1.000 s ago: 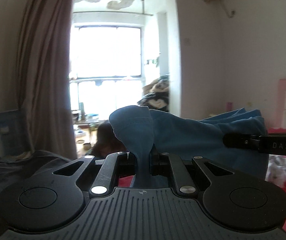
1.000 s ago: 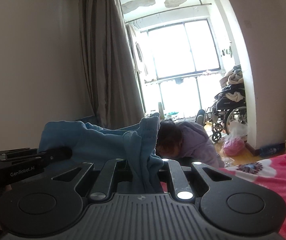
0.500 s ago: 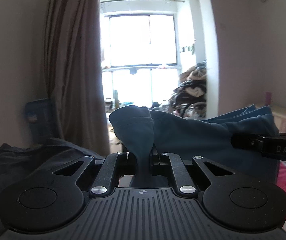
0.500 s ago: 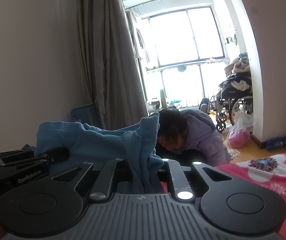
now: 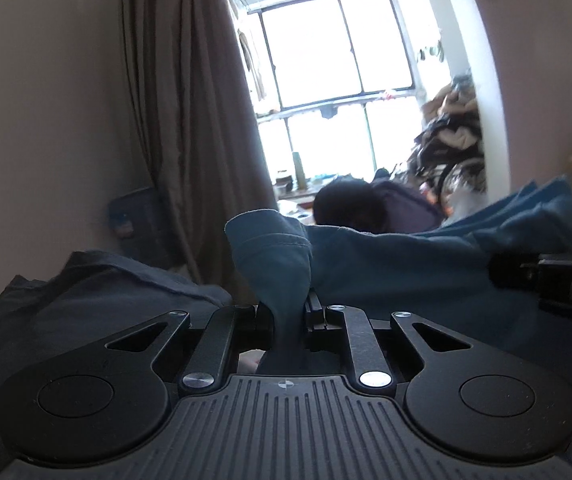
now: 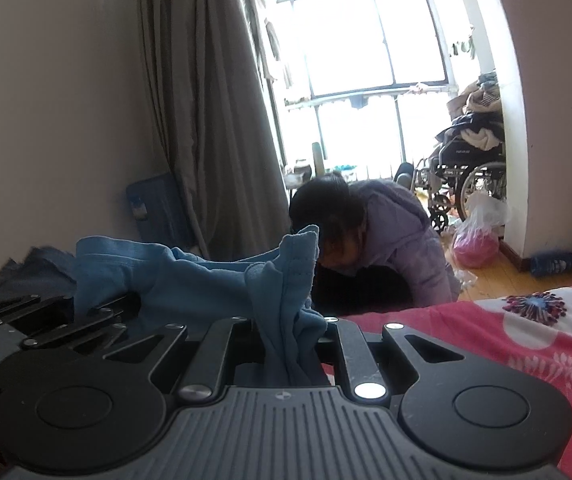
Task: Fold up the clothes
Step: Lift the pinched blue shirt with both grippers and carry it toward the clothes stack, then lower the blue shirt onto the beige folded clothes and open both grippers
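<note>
**Operator:** Left gripper (image 5: 289, 312) status is requested, together with the location of the workpiece.

**Technician:** A hemmed corner of the blue garment (image 5: 386, 264) is seen bunched between the jaws, which are opening at this moment; cloth is still between them. The right gripper (image 6: 292, 332) is clenched on a second gathered corner of the same garment (image 6: 205, 280). The fabric is stretched between the two grippers, above a red floral bedspread (image 6: 506, 340) and beside a dark garment (image 5: 97, 304) that lies at the left.

**Operator:** How is the material expected to handle?

**Technician:** It is judged to be light, soft and limp, probably a cotton knit. No shape will be held by it unsupported; sag is to be expected along any span that is not kept taut. Slippage is considered unlikely while a thick bunch is pinched, but a single layer could be pulled free easily.

**Operator:** Where should hold be taken?

**Technician:** Stitched hems and corners are recommended, since the doubled cloth gives the pads more to bite on. Matching corners should be taken so that the edge between them is kept straight. Mid-panel grasps are to be avoided, as wrinkles would be folded in.
</note>
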